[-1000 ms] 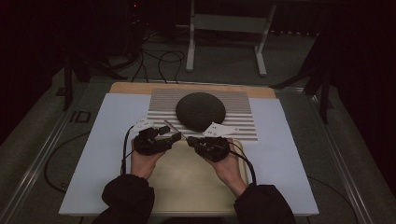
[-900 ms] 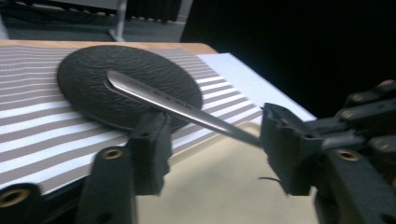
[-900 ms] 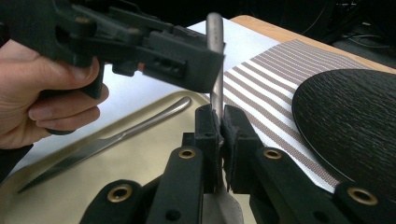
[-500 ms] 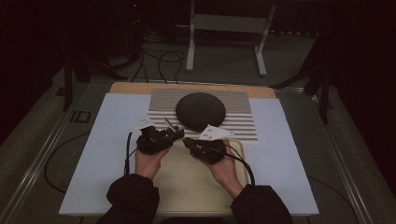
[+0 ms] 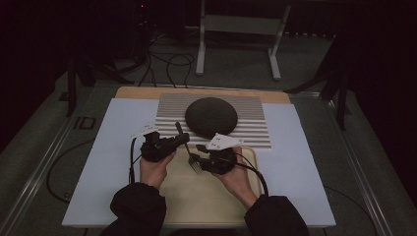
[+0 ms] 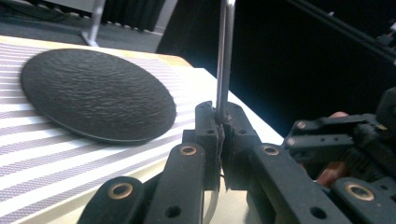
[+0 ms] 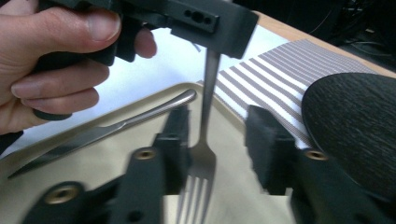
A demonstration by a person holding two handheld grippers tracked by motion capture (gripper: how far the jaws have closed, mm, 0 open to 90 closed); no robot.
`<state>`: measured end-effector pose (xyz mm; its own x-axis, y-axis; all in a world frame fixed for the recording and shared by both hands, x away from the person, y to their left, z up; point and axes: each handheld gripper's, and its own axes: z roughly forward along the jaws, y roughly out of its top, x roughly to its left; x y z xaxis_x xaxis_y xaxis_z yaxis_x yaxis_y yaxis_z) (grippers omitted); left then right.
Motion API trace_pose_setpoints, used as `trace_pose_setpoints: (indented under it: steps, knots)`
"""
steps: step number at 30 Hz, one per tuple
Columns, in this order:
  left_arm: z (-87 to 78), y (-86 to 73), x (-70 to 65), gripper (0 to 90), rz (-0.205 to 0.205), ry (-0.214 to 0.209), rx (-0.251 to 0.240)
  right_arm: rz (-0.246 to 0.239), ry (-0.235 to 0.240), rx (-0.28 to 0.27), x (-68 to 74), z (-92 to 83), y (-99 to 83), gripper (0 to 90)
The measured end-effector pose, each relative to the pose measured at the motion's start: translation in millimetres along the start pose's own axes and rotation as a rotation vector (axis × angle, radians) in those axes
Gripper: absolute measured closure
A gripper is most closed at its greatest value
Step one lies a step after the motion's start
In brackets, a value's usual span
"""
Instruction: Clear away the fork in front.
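High view: over the tan tray point(image 5: 246, 196) near my edge of the surface point(image 5: 108, 162), both hands meet around one fork point(image 5: 189, 150), which hangs between them with its handle pointing away toward the dark round plate point(image 5: 211, 116) and its tines toward me. My left claw point(image 5: 183, 139) is pressed together on the fork's handle; in the left gripper view the pads point(image 6: 219, 133) clamp the thin metal stem point(image 6: 225, 56), which rises straight up out of them, with the plate point(image 6: 93, 93) lying on the striped placemat point(image 6: 56, 158) beyond. My right claw point(image 5: 197, 158) sits just beside the fork's head, and its jaws have just been opening: in the right gripper view they stand spread on either side of the fork's neck point(image 7: 203, 154), one close against it and the other clear of it, the tines pointing down toward the camera. In that same view the left claw point(image 7: 210, 28) grips the handle from above, held by the left hand point(image 7: 60, 60), and a table knife point(image 7: 107, 128) lies flat on the tray point(image 7: 74, 182) behind the fork. The placemat point(image 5: 255, 128) lies on a pale sheet covering the surface, with the tray's far edge just beside it.
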<state>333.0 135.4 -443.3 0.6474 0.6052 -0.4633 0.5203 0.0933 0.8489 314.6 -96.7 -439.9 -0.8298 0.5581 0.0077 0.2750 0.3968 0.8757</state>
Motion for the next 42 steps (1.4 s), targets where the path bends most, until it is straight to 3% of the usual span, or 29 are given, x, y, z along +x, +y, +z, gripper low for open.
trace_pose_setpoints:
  steps: [1, 2, 6, 12, 15, 23, 29, 33, 42]
  knots:
    - [-0.9, 0.2, 0.2, 87.2, 0.002, 0.004, 0.002, 0.000, 0.001, -0.001, -1.5, 0.0, 0.1, 49.5]
    - [-1.6, 0.4, 0.2, 87.2, 0.005, 0.007, 0.006, 0.000, 0.001, -0.001, -1.5, 0.0, 0.1, 49.5]
    - [-3.9, 1.0, 0.0, 87.1, 0.026, 0.033, 0.023, -0.006, -0.018, 0.029, -2.5, 1.5, -1.4, 26.7]
    - [-5.3, 1.0, -0.3, 87.1, 0.039, 0.051, 0.038, 0.008, -0.053, 0.036, -5.0, 1.6, -2.8, 10.0]
    - [-6.2, 1.2, 0.0, 87.0, 0.039, 0.055, 0.042, 0.029, -0.050, 0.037, -8.8, 0.7, -3.5, 9.0]
    - [-11.0, 1.4, 0.9, 87.1, 0.041, 0.053, 0.048, 0.100, -0.112, 0.025, -28.6, -9.6, -14.6, 8.8]
    - [-14.3, 1.4, 1.9, 87.1, 0.042, 0.052, 0.057, 0.118, -0.175, 0.014, -45.2, -28.1, -29.5, 8.8]
    - [-17.1, 2.3, 2.7, 87.1, 0.042, 0.051, 0.068, 0.106, -0.251, 0.007, -58.1, -40.5, -41.9, 8.8]
    - [-23.8, 4.3, 6.7, 87.1, 0.032, 0.054, 0.091, 0.167, -0.329, -0.017, -84.8, -73.3, -68.2, 8.9]
